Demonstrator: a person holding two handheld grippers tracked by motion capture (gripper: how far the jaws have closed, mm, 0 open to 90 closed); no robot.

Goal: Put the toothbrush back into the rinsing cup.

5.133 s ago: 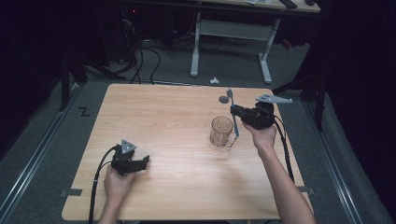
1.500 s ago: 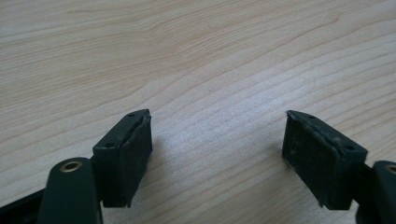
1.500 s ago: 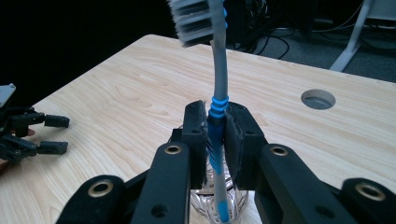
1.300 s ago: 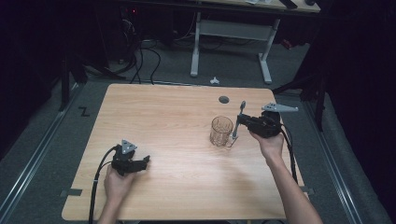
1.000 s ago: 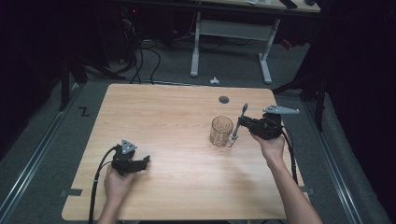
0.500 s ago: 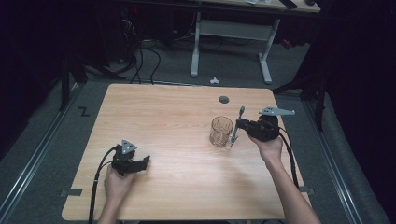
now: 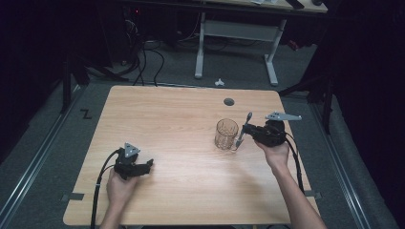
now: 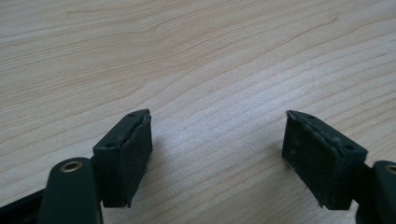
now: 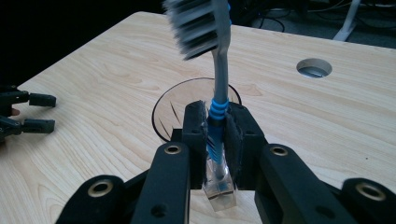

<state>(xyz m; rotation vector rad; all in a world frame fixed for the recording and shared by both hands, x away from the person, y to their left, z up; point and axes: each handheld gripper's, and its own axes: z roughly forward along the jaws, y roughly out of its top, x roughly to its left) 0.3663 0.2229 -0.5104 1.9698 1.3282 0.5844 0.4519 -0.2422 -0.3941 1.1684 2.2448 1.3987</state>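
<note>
Toothbrush is clamped by its handle in the right tongs beside the glass, to be lowered in next; left tongs are rested wide on the desk.

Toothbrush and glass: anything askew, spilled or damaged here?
Nothing stands out. The right gripper clamps the toothbrush by its handle, bristles up, beside the upright glass. The left gripper rests open on the table.

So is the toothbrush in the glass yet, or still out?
Out. The right gripper is shut on the toothbrush handle, bristles up, and the glass stands upright and empty beside it on the table.
</note>
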